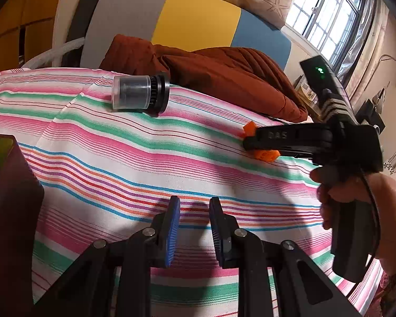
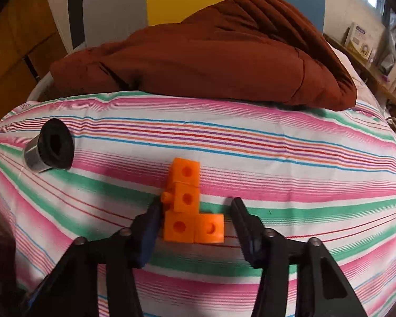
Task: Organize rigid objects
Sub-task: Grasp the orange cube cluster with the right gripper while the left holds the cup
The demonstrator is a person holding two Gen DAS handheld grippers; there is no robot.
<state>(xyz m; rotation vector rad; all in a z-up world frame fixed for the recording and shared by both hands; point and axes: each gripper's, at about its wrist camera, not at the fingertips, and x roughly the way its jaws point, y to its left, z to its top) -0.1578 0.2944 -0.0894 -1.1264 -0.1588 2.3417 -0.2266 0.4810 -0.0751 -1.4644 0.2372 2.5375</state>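
Note:
An orange L-shaped piece of linked cubes (image 2: 188, 206) lies on the striped cloth (image 2: 290, 163). My right gripper (image 2: 195, 211) is open, its jaws on either side of the piece's lower cubes, low over the cloth. In the left wrist view the right gripper (image 1: 253, 142) covers most of the orange piece (image 1: 266, 155). A black cylinder with a clear cap (image 1: 141, 93) lies on its side at the far left; it also shows in the right wrist view (image 2: 50, 145). My left gripper (image 1: 194, 206) is open and empty above the cloth.
A rust-brown quilted cloth (image 2: 211, 52) is heaped at the back of the surface. A dark box (image 1: 10, 211) stands at the left edge. A grey, yellow and blue chair back (image 1: 187, 23) stands behind. A window (image 1: 327, 13) is at the right.

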